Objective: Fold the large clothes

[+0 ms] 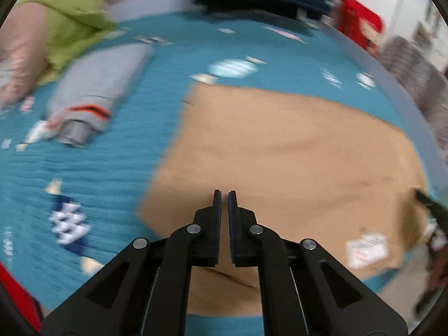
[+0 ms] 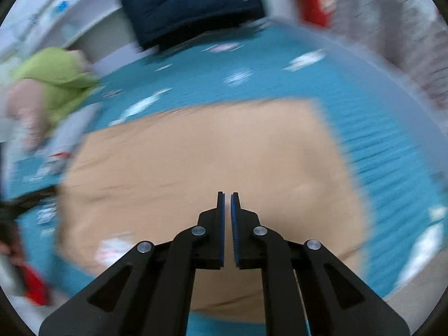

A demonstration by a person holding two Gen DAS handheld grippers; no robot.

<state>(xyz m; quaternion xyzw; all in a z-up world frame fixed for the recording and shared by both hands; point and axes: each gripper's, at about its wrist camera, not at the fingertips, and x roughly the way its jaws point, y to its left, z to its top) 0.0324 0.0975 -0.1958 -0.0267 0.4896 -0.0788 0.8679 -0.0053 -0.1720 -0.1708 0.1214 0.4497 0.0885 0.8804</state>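
Observation:
A tan garment lies flat and folded into a rough rectangle on the teal patterned bedspread; it also shows in the right wrist view. A white label sits near its near right corner. My left gripper hovers over the garment's near edge, its jaws nearly together with nothing between them. My right gripper hovers over the garment's near middle, jaws likewise nearly together and empty. Both views are motion-blurred.
A folded grey garment with an orange stripe lies at the left on the bedspread. Green and pink clothes are piled at the far left. A dark blue padded jacket and a red item stand beyond the bed.

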